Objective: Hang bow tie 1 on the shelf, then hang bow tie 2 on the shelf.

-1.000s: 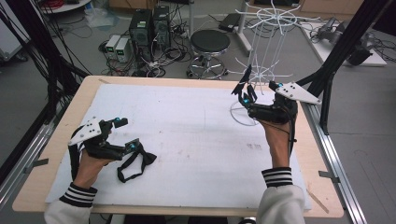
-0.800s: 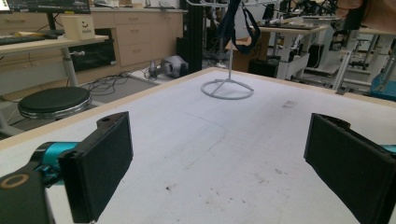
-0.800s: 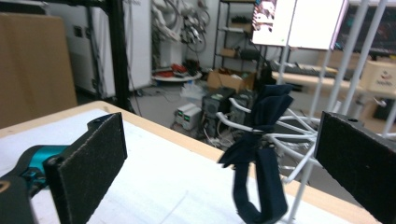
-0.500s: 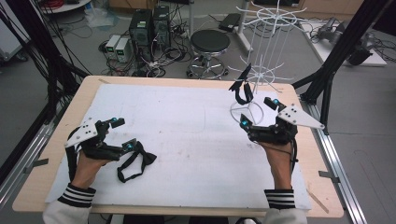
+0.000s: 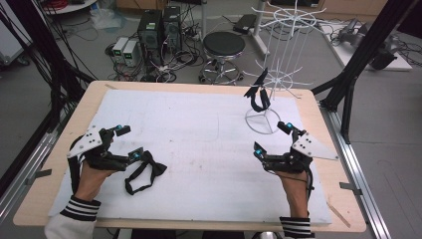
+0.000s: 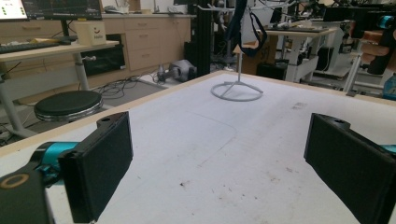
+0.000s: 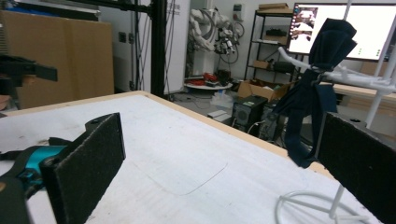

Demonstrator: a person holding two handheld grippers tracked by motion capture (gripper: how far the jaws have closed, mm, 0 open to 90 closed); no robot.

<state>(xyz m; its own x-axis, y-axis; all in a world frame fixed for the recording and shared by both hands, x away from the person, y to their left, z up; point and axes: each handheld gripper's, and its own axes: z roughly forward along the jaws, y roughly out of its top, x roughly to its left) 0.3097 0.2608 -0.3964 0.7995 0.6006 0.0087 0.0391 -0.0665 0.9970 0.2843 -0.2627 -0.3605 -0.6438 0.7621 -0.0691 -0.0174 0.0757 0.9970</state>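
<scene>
Jaws of the right gripper (image 5: 272,138) are standing wide apart, gripping nothing, near the white wire rack (image 5: 271,79) where 1 dark bow tie (image 5: 258,98) is hanging. The left gripper (image 5: 127,142), also spread wide, is resting just beside another bow tie (image 5: 144,171) lying on the white mat (image 5: 199,139).

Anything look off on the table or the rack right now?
Nothing stands out. One dark bow tie hangs on the white wire rack, which stands upright. The other bow tie lies flat on the white mat beside the left tool.
</scene>
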